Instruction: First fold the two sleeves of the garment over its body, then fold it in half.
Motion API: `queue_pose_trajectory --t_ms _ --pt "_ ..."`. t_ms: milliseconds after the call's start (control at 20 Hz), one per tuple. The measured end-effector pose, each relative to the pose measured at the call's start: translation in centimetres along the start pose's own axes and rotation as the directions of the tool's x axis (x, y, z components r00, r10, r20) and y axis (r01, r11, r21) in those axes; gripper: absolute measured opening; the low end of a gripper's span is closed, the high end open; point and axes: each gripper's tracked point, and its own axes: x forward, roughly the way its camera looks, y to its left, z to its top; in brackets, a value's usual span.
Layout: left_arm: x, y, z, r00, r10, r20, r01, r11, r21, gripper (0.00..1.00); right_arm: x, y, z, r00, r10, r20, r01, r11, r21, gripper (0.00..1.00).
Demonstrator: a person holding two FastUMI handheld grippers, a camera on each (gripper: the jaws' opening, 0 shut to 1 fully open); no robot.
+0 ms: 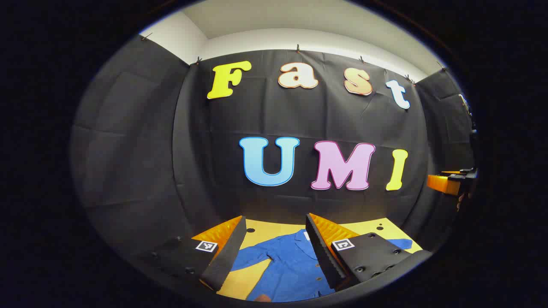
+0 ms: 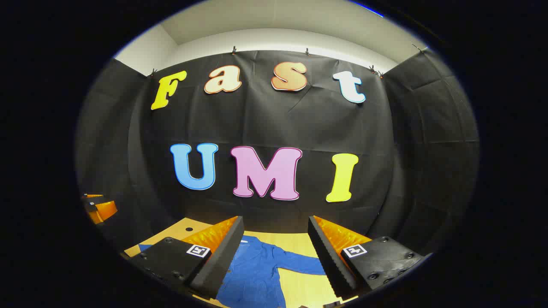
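We hold the left gripper (image 1: 276, 246) level above the tabletop (image 1: 274, 231), fingers spread wide and pinching nothing; the blue garment (image 1: 291, 267) lies flat below at 6 o'clock, one sleeve (image 1: 252, 256) reaching toward 8. Our right gripper (image 2: 276, 248) hovers likewise, spread and empty, the garment's other sleeve (image 2: 299, 263) stretching toward 4 o'clock.
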Motion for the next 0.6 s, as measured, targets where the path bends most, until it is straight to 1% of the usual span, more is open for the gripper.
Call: queue_pose_trajectory --t_ms 100,150,200,250,300,350,400,500,550,600 --pt "-0.1 0.2 -0.1 1.000 0.012 -0.011 -0.012 1.000 0.009 0.80 -0.2 0.6 0.0 1.000 0.017 -0.001 -0.017 1.000 -0.005 0.96" --pt "-0.3 0.2 0.1 1.000 0.025 -0.004 -0.025 0.999 0.024 0.79 -0.2 0.9 -0.1 1.000 0.023 -0.001 -0.023 1.000 -0.009 0.92" --pt "-0.4 0.1 0.4 1.000 0.027 0.006 -0.027 0.999 0.040 0.80 -0.3 1.1 0.0 1.000 0.027 0.003 -0.027 1.000 -0.012 0.96" --pt "-0.3 0.1 0.5 1.000 0.026 0.015 -0.027 0.998 0.052 0.79 -0.3 1.4 0.1 0.999 0.032 0.004 -0.032 0.999 -0.015 0.96" --pt "-0.3 0.1 0.7 1.000 0.024 0.020 -0.025 0.998 0.059 0.80 -0.3 1.7 0.1 0.999 0.039 0.006 -0.039 0.999 -0.021 0.92" --pt "-0.3 0.1 0.7 1.000 0.018 0.020 -0.019 0.998 0.063 0.80 -0.3 1.8 0.0 0.999 0.045 0.004 -0.045 0.999 -0.028 0.92" --pt "-0.4 0.1 0.8 1.000 0.016 0.022 -0.017 0.998 0.063 0.80 -0.3 1.9 0.0 0.999 0.049 0.000 -0.049 0.998 -0.037 0.96" --pt "-0.6 0.2 1.1 0.999 0.016 0.034 -0.018 0.998 0.058 0.80 -0.1 1.8 -0.1 0.999 0.048 -0.006 -0.049 0.998 -0.040 0.96" --pt "-0.4 0.2 1.2 0.999 0.016 0.039 -0.018 0.998 0.057 0.80 -0.1 1.7 -0.2 0.999 0.049 -0.007 -0.050 0.998 -0.036 0.92" --pt "-0.2 -0.2 1.3 0.999 0.013 0.037 -0.015 0.998 0.056 0.80 0.1 1.6 -0.2 0.999 0.046 -0.009 -0.047 0.998 -0.033 0.96"
